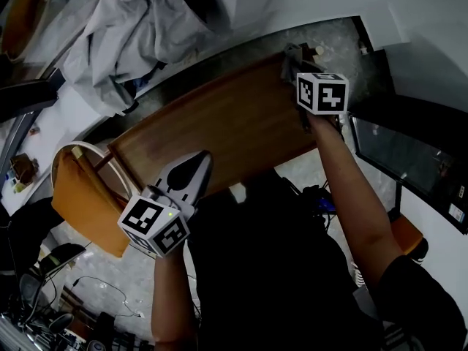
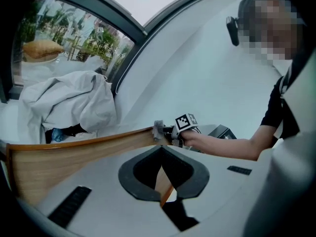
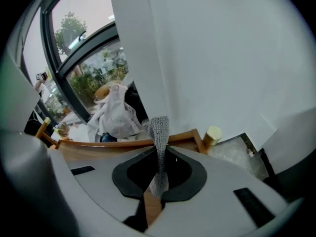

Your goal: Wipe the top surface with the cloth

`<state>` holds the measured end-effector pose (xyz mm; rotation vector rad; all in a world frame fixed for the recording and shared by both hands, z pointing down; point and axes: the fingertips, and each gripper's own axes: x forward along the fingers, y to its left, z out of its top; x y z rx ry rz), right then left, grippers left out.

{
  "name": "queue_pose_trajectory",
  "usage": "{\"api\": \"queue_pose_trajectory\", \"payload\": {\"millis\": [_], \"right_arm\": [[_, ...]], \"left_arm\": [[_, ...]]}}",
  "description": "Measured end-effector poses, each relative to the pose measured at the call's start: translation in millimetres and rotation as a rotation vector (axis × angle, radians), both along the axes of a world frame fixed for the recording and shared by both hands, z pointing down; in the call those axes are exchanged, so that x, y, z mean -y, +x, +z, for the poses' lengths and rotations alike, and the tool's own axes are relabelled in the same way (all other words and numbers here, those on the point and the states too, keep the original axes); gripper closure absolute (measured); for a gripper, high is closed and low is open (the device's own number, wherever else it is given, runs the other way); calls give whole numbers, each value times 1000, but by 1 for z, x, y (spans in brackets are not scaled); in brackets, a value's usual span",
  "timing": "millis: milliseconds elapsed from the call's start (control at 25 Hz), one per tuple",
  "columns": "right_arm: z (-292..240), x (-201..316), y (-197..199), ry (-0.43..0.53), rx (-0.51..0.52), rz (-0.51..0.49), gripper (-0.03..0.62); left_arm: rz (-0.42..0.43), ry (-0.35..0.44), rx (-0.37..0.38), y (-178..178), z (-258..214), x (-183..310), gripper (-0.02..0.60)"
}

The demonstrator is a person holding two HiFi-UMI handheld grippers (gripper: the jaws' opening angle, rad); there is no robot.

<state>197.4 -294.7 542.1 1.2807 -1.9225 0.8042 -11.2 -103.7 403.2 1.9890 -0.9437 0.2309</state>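
The wooden top (image 1: pixel 227 119) runs slantwise across the head view. At its far right corner my right gripper (image 1: pixel 295 64) is shut on a grey mesh cloth (image 3: pixel 159 132), which stands up as a narrow strip between the jaws. From the left gripper view the same cloth (image 2: pixel 158 130) sits at the board's far end. My left gripper (image 1: pixel 206 155) is over the near edge of the top, shut with nothing in it. Only a sliver of wood (image 2: pixel 165 181) shows between its jaws.
A heap of pale fabric (image 1: pixel 131 35) lies beyond the far left of the top. An orange chair (image 1: pixel 84 196) stands at the near left. A gold knob (image 3: pixel 213 135) sticks up by the right corner. A dark screen (image 1: pixel 398 152) is at the right, and cables (image 1: pixel 102 291) lie on the floor.
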Motion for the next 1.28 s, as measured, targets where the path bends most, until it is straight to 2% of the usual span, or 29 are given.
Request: {"api": "queue_pose_trajectory", "payload": {"millis": [120, 240, 440, 680, 960, 1280], "right_arm": [[-23, -23, -57, 50, 141, -112, 560], [-34, -61, -125, 42, 236, -240, 560], [-42, -130, -247, -21, 351, -430, 560], [-40, -205, -368, -86, 430, -586, 560], [-18, -261, -449, -191, 475, -611, 560], [20, -278, -477, -251, 408, -570, 560]], "left_arm": [[-51, 10, 6, -27, -9, -11, 571], [-133, 33, -7, -62, -21, -24, 571], [-213, 37, 11, -124, -32, -63, 571], [-303, 40, 32, -200, -34, -111, 570], [-316, 31, 30, -252, -28, -152, 569], [-286, 24, 32, -273, -22, -174, 571]]}}
